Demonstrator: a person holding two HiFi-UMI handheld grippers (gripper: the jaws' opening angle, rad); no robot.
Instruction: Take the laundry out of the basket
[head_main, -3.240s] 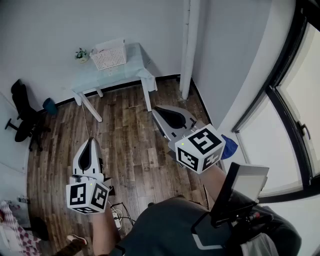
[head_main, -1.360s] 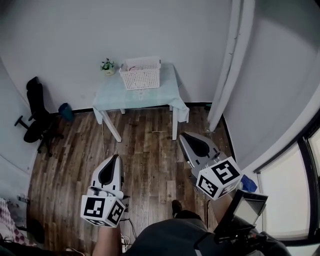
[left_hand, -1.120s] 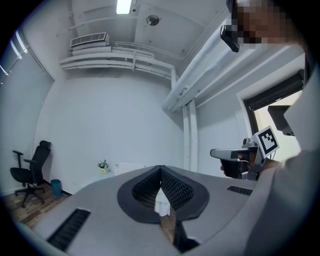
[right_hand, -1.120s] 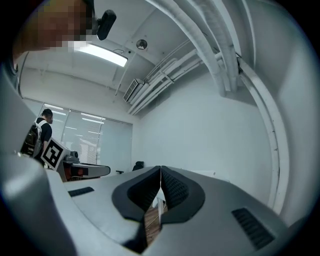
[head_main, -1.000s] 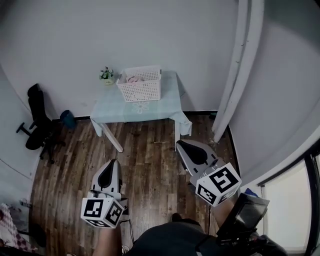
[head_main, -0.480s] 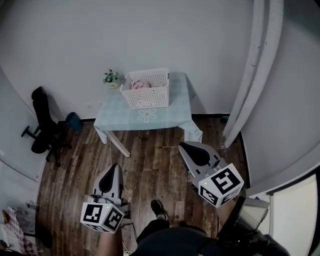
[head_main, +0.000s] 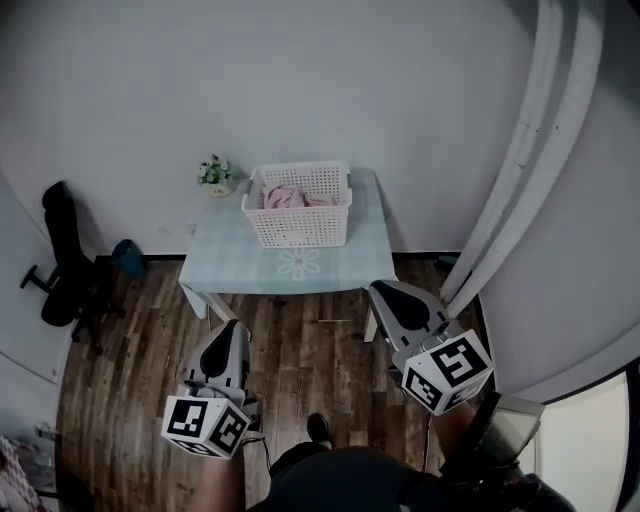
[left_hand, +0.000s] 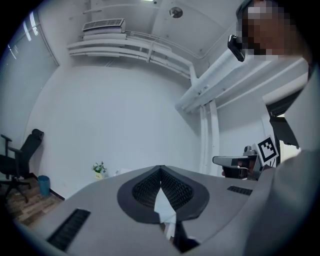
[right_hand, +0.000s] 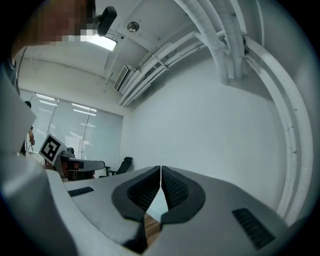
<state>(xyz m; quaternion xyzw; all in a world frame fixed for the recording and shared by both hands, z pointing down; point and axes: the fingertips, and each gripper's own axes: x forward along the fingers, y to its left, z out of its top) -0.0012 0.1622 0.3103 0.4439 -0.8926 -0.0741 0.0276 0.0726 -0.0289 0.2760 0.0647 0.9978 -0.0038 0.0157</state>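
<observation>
A white laundry basket (head_main: 298, 207) stands on a small table (head_main: 300, 268) with a pale blue cloth, against the far wall. Pink laundry (head_main: 285, 196) lies inside it. My left gripper (head_main: 230, 330) is shut and empty, held low over the wood floor, well short of the table's front left. My right gripper (head_main: 385, 291) is shut and empty too, close to the table's front right corner. In both gripper views the jaws meet at the tips, the left gripper (left_hand: 160, 169) and the right gripper (right_hand: 160, 169) pointing up at the white wall.
A small potted plant (head_main: 213, 173) stands on the table left of the basket. A black office chair (head_main: 62, 258) sits at the left wall. White curtains or pipes (head_main: 520, 170) run down at the right. Dark wood floor (head_main: 130, 370) lies between me and the table.
The table and basket have come closer and lower in the head view as I walk toward them. Both grippers stay shut and keep their places in front of me.
</observation>
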